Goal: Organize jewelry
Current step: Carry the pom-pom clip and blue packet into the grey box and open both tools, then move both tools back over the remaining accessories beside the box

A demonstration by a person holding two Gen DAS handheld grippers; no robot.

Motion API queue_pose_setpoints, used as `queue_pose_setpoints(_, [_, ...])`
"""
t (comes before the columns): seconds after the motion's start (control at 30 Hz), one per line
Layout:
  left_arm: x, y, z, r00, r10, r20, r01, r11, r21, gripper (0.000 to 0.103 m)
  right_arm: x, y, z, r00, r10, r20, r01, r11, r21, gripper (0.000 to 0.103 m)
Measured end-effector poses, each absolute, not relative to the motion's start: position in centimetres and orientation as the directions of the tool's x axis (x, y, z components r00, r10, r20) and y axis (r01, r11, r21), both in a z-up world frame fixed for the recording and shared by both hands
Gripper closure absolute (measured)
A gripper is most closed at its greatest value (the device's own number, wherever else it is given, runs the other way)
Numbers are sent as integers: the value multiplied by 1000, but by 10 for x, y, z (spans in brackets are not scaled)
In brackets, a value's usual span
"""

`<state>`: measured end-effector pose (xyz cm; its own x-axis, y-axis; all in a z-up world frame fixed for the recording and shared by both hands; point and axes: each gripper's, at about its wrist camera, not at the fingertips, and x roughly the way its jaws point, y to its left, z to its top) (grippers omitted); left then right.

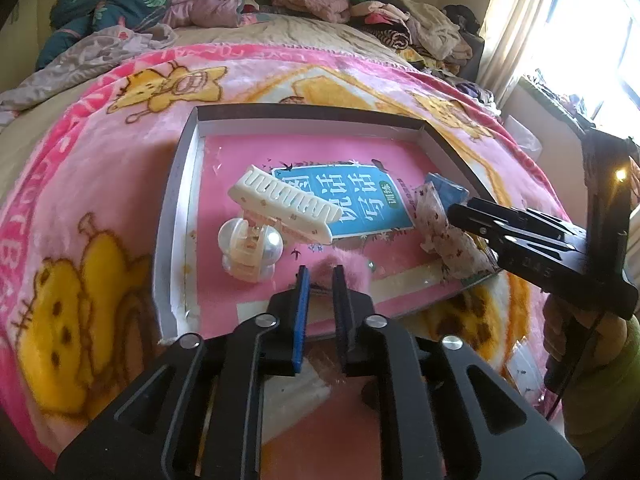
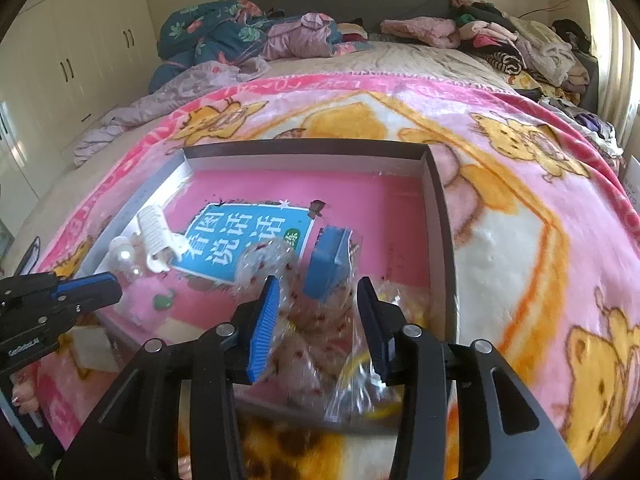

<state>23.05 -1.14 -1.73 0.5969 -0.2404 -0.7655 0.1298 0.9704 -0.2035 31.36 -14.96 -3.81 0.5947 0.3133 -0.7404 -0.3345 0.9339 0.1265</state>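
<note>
A shallow grey-walled box [image 1: 304, 112] [image 2: 304, 146] lies on the bed with a pink book as its floor. In it are a white comb clip [image 1: 280, 204] [image 2: 154, 236], a clear pearly claw clip [image 1: 250, 248], a small blue box [image 1: 446, 188] [image 2: 328, 258], a clear dotted plastic bag [image 1: 444, 236] [image 2: 312, 320] and a pink fluffy piece [image 1: 352, 266] [image 2: 146, 300]. My left gripper [image 1: 320, 280] [image 2: 116, 286] stands slightly open, its tips at the fluffy piece. My right gripper [image 2: 320, 292] [image 1: 454, 210] is open, and the dotted bag lies loose between its fingers.
The box rests on a pink blanket with yellow bears [image 1: 100, 184] [image 2: 540, 240]. Heaps of clothes [image 1: 400, 20] and bedding [image 2: 224, 32] line the bed's far side. A curtained window [image 1: 580, 40] is at the right, white wardrobes [image 2: 60, 60] at the left.
</note>
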Motion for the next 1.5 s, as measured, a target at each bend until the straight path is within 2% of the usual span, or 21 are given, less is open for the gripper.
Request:
queue_pose_setpoints(0.17, [221, -11, -11, 607, -242, -757, 130, 970, -206, 88, 291, -157, -28, 613, 316, -724, -327, 936, 132, 59])
queue_pose_setpoints(0.27, [215, -11, -6, 612, -241, -754, 130, 970, -204, 78, 281, -162, -21, 625, 316, -714, -320, 938, 135, 55])
queue_pose_setpoints(0.33, [211, -12, -2, 613, -230, -756, 127, 973, -193, 67, 273, -166, -17, 638, 307, -706, -309, 942, 131, 52])
queue_pose_setpoints(0.47, [202, -12, 6, 623, -227, -749, 127, 974, -190, 56, 263, -170, -6, 660, 301, -689, -297, 946, 129, 47])
queue_pose_setpoints(0.53, [198, -12, 11, 631, -228, -742, 127, 973, -190, 45, 257, -172, 0, 669, 301, -679, -295, 947, 129, 45])
queue_pose_setpoints(0.83, [179, -3, 29, 667, -233, -708, 112, 970, -214, 22, 235, -173, 18, 695, 300, -653, -297, 947, 119, 40])
queue_pose_setpoints(1.1, [164, 9, 35, 684, -221, -695, 89, 971, -221, 16, 214, -169, 30, 707, 307, -637, -313, 944, 108, 39])
queue_pose_setpoints(1.5, [141, 17, 36, 691, -221, -688, 81, 970, -230, 16, 185, -167, 34, 705, 315, -635, -327, 939, 103, 39])
